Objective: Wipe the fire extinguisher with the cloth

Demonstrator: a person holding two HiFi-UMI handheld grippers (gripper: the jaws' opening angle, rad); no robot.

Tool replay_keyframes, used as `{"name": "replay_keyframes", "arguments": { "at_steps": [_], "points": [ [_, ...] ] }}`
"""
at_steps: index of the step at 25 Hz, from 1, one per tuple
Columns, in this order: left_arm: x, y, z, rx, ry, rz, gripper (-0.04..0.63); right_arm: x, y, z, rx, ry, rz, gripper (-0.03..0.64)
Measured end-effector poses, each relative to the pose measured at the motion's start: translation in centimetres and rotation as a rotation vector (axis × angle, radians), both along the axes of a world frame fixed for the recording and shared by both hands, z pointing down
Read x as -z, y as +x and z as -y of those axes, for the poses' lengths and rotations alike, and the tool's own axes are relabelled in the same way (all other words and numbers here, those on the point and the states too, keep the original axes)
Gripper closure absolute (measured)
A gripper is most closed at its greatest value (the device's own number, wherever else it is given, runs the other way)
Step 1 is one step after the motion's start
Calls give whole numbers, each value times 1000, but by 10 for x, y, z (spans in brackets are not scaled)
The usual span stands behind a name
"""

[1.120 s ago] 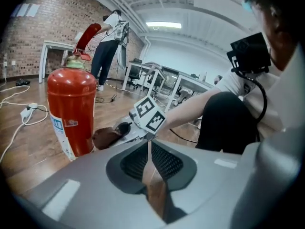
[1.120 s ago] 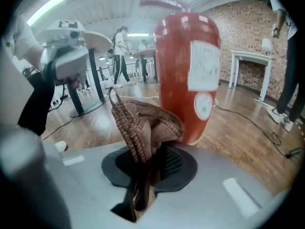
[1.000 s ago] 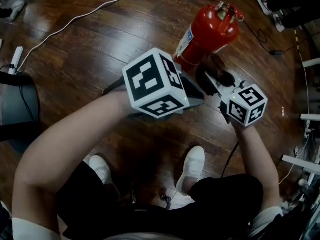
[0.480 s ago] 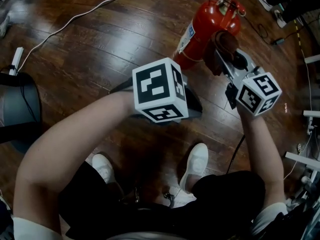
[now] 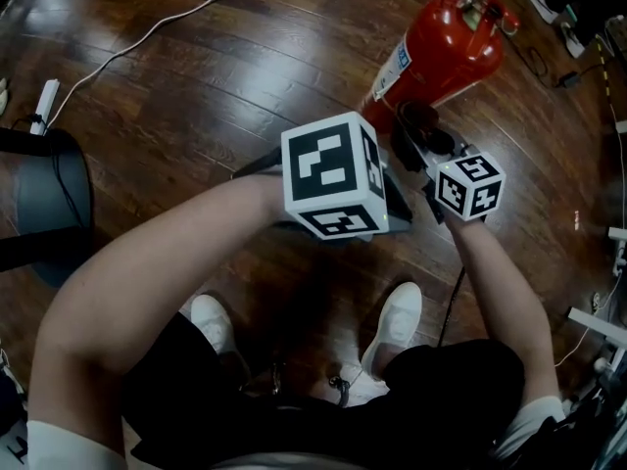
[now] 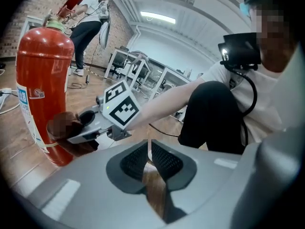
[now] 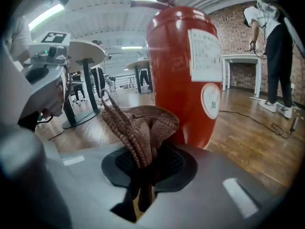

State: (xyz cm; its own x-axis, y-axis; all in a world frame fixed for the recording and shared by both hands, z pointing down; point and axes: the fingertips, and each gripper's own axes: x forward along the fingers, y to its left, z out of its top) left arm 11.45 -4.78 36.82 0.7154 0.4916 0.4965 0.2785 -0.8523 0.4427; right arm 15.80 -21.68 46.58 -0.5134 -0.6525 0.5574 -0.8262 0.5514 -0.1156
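Note:
A red fire extinguisher stands upright on the wooden floor, right of centre in the head view. My right gripper is shut on a brown knitted cloth that rests against the lower part of the cylinder. In the right gripper view the bunched cloth sticks up from the right gripper, with the extinguisher just behind it. My left gripper hovers just left of the right one, clear of the extinguisher. In the left gripper view my left gripper is shut on nothing and faces the extinguisher and the cloth.
A white cable runs across the floor at the upper left. A dark chair base stands at the left edge. My white shoes are below the grippers. Another person stands by a table beyond the extinguisher.
My right gripper slid the cloth up the extinguisher's side, then back down to its lower part. The left gripper stayed beside it, shut.

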Motion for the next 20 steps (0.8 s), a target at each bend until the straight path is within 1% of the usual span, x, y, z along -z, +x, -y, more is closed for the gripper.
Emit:
{"name": "replay_keyframes", "arguments": {
  "at_steps": [6, 9, 11, 13, 20],
  "points": [
    [6, 1, 1, 8, -18, -19, 571, -55, -9, 1, 27, -106, -44, 551],
    [6, 0, -1, 3, -25, -19, 571, -66, -15, -2, 36, -141, -47, 551],
    [4, -4, -1, 0, -23, -13, 571, -56, -20, -4, 52, -123, -42, 551],
    [1, -7, 2, 0, -18, -7, 571, -34, -24, -3, 56, -86, -22, 551],
    [3, -13, 2, -6, -10, -10, 571, 69, -40, -4, 47, 66, 89, 551]
  ]
}}
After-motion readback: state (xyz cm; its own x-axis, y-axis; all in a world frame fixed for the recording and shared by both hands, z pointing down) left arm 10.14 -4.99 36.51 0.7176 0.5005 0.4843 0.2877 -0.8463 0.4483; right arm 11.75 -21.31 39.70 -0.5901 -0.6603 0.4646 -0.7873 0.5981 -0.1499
